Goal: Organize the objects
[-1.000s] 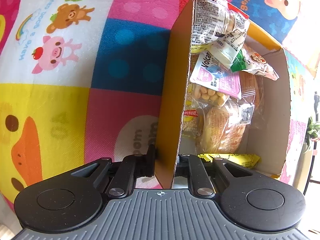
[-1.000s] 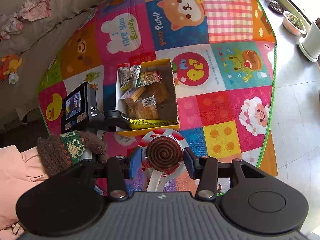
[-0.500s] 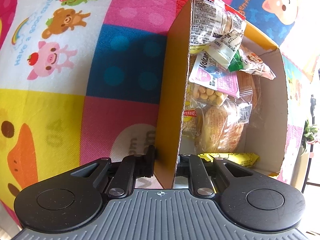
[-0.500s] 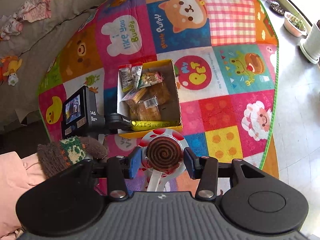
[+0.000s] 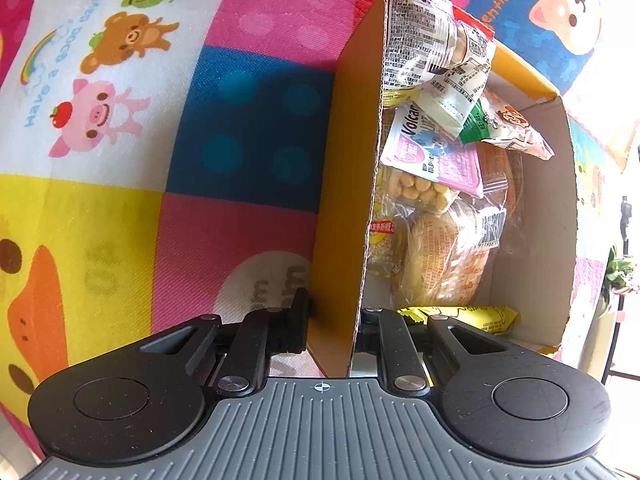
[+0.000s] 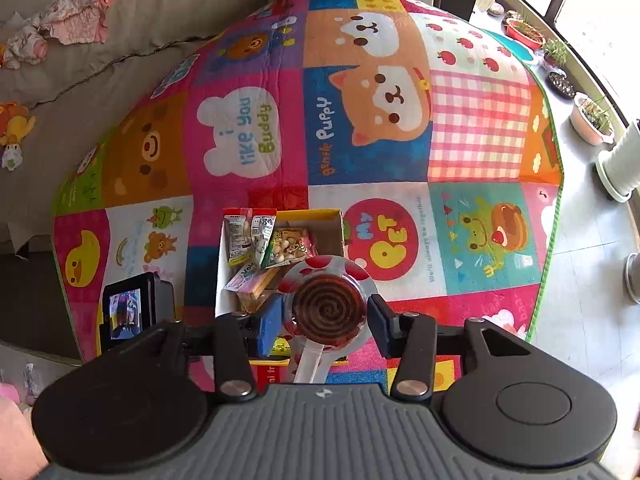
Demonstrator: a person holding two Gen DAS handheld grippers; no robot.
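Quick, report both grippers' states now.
Left gripper: shut on the cardboard box wall.
Right gripper: opening around the swirl lollipop, pads no longer pressing it.

left hand-held gripper (image 5: 334, 320) clamped, right (image 6: 326, 316) opening.

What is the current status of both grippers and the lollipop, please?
Left gripper clamped on box wall. Right gripper opening, chocolate swirl lollipop between jaws above snack box. Nothing blocking.

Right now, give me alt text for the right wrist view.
The right gripper, jaws opening, has a spiral lollipop between its fingers above a yellow cardboard box of snack packets on a colourful animal play mat.
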